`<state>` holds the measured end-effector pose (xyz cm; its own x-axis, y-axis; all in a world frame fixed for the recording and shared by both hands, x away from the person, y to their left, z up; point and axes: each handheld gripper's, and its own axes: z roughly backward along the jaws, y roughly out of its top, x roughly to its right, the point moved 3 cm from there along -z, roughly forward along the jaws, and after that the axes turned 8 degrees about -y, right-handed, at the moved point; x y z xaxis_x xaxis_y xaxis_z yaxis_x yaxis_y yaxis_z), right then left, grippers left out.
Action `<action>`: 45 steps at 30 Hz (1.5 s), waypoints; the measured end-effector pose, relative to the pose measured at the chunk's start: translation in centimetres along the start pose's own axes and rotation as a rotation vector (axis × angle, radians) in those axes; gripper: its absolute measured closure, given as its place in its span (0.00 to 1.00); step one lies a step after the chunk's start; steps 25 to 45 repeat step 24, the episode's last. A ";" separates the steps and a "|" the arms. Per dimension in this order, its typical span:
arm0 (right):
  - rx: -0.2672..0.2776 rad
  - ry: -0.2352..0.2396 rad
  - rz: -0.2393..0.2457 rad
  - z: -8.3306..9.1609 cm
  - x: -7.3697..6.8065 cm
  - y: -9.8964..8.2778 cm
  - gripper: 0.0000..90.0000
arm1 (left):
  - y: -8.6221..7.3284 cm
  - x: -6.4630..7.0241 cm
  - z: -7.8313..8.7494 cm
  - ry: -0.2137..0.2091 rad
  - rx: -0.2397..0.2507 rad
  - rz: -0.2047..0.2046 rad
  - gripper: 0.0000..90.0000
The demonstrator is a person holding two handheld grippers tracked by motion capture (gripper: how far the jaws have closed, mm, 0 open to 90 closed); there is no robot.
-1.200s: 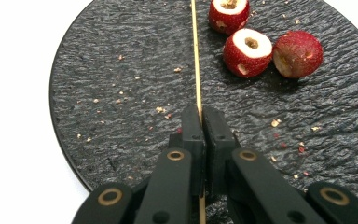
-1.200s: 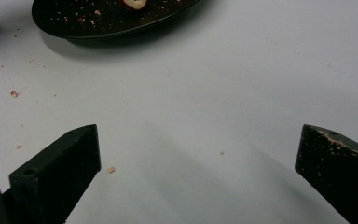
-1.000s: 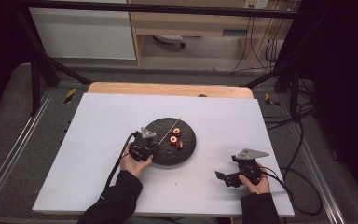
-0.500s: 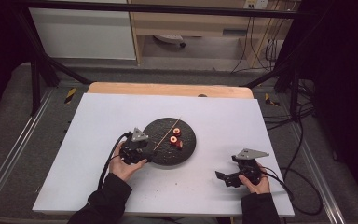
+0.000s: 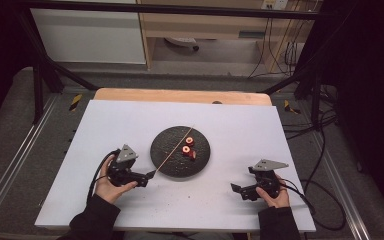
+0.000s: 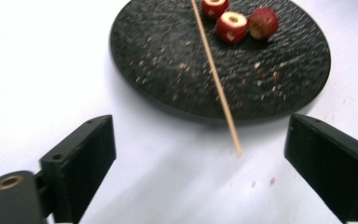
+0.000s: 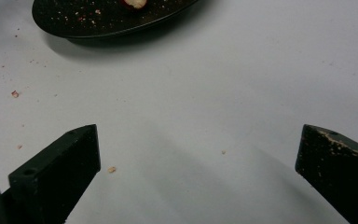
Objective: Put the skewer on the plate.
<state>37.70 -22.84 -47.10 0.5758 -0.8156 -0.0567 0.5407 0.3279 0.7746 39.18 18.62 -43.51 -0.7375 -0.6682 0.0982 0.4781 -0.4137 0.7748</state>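
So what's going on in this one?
A person works at a white table with a gripper in each hand. A wooden skewer lies across a black plate, its near end jutting over the rim, beside three red fruit pieces. The left gripper has just been opening its jaws; nothing is between them, and it sits just short of the skewer's tip. The right gripper rests open on the table, away from the plate.

We note a white surface (image 5: 130, 125) whose wooden far edge (image 5: 180, 95) is exposed. Fine crumbs (image 7: 112, 169) lie scattered on it. Beyond the surface stand a white cabinet (image 5: 87, 35) and a wooden shelf unit (image 5: 205, 25). Black cables (image 5: 280, 50) hang at the right, and metal rails (image 5: 10, 175) flank both sides.
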 end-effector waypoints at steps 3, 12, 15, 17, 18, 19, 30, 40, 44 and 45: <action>-0.002 -0.001 0.002 -0.1 0.0 0.0 0.01 | -1.1 -0.3 1.0 0.006 0.010 0.000 0.07; -0.010 0.002 -0.003 -0.1 -0.1 -0.1 0.01 | -4.9 -1.4 2.8 0.014 0.033 0.022 0.05; -0.013 0.004 0.000 -0.1 -0.1 -0.1 0.01 | -5.8 -1.8 3.0 0.011 0.033 0.033 0.05; -0.014 0.004 0.002 -0.1 -0.2 -0.2 0.01 | -6.3 -2.0 3.2 0.012 0.034 0.033 0.03; -0.013 0.004 -0.001 -0.1 -0.2 -0.2 0.01 | -6.5 -2.0 3.3 0.011 0.038 0.037 0.03; -0.013 0.007 -0.007 -0.1 -0.2 -0.2 0.01 | -6.7 -2.1 3.4 0.011 0.045 0.037 0.03; -0.015 0.011 0.000 -0.1 -0.2 -0.2 0.01 | -7.2 -2.3 3.9 0.017 0.059 0.043 0.02; -0.015 0.011 0.000 -0.1 -0.2 -0.2 0.01 | -7.2 -2.3 3.9 0.017 0.059 0.043 0.02; -0.015 0.011 0.000 -0.1 -0.2 -0.2 0.01 | -7.2 -2.3 3.9 0.017 0.059 0.043 0.02; -0.015 0.011 0.000 -0.1 -0.2 -0.2 0.01 | -7.2 -2.3 3.9 0.017 0.059 0.043 0.02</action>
